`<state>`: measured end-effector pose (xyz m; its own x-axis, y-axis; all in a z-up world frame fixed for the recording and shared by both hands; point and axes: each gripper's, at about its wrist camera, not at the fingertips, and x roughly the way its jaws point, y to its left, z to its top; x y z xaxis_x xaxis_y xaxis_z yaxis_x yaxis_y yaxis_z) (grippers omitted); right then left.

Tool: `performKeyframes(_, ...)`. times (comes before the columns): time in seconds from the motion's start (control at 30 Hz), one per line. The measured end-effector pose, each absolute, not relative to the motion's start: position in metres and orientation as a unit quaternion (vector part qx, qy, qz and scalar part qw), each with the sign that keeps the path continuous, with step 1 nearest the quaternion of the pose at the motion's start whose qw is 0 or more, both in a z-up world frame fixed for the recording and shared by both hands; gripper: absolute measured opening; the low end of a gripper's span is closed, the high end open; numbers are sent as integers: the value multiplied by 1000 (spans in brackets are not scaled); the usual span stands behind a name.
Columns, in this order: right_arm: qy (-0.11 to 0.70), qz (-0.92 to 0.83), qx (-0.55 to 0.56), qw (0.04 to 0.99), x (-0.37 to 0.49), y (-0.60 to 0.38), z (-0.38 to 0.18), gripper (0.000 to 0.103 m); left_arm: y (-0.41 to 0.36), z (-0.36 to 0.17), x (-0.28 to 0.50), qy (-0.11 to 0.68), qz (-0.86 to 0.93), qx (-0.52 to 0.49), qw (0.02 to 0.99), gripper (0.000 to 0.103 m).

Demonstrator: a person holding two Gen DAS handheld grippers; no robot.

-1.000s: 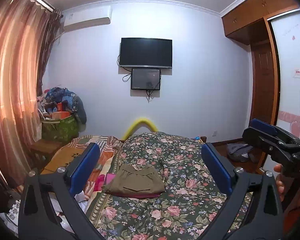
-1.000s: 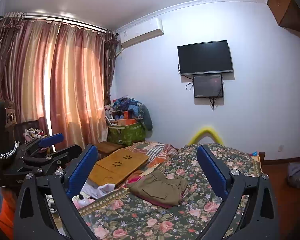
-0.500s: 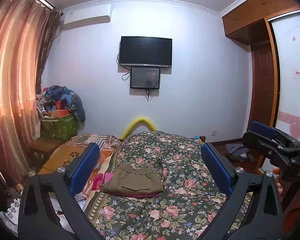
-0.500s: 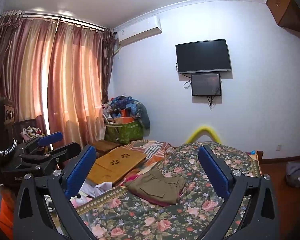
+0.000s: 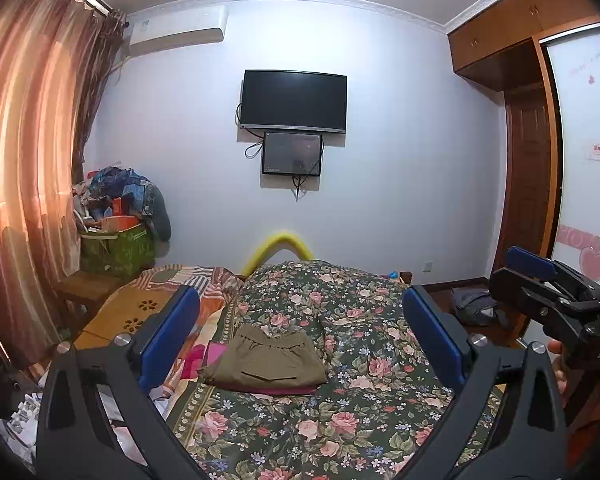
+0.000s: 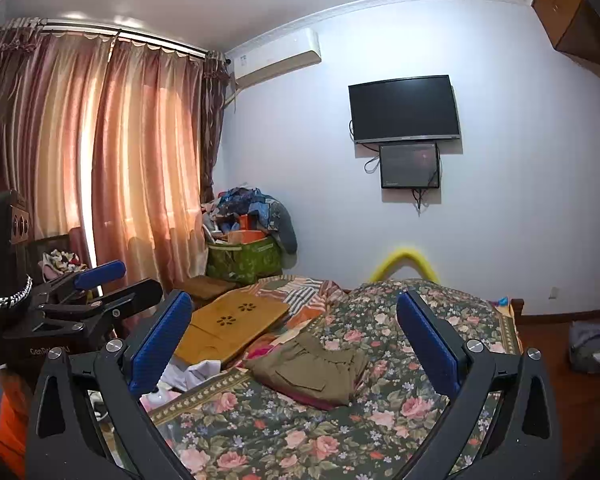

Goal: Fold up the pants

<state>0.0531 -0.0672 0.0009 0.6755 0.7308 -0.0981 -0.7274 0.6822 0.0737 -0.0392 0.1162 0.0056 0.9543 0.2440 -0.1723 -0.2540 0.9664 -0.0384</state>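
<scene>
Olive-green pants lie folded into a compact rectangle on the floral bedspread, over a dark red layer. In the right wrist view the same pants sit left of the bed's middle. My left gripper hovers above the near part of the bed, open, nothing between its blue pads. My right gripper is also open and empty, held well back from the pants. Each gripper shows in the other's view: the right one at the right edge, the left one at the left.
A wooden lap board and striped bedding lie left of the pants. A green bag heaped with clothes stands by the curtain. A television hangs on the far wall. A wardrobe stands at the right, with a grey bag on the floor.
Both grippers have shifted only slightly, with a small drift of the views. The pants have not moved and both grippers stay open.
</scene>
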Motion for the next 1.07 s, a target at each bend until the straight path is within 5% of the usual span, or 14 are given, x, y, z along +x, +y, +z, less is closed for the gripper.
performKeyframes(1.07,64,397,20,915,54,-69,0,102,114,2,-35,95,114,-41,988,103)
